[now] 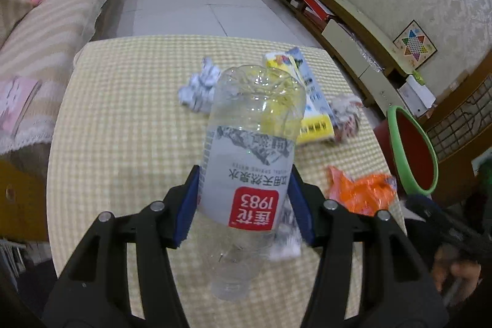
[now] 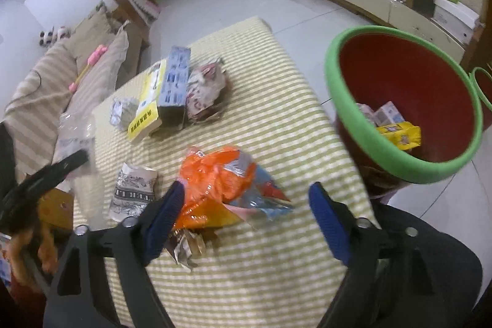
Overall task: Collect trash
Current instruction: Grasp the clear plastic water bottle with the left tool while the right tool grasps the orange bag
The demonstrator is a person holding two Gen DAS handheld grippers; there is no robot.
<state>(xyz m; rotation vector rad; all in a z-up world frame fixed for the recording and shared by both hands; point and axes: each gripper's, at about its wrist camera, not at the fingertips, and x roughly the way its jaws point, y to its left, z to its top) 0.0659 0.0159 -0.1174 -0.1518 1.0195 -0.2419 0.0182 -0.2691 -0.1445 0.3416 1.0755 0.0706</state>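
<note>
The left gripper [image 1: 244, 205] is clamping its 2 blue pads on the labelled middle of an empty clear water bottle [image 1: 249, 168], holding it above the tabletop's near edge. Past it, crumpled paper [image 1: 200, 89] and 2 boxes [image 1: 310, 106] are lying toward the far edge. The right gripper [image 2: 246, 208] is spread wide and gripping nothing, straddling an orange wrapper [image 2: 221, 183] at the near right edge. The red bin [image 2: 409, 100] is standing off the tabletop's right edge with boxes inside. The thin bottle could be crushed and slip out. The table [image 2: 276, 88] is wearing checked cloth; a sofa and pale floor tiles are surrounding it.
</note>
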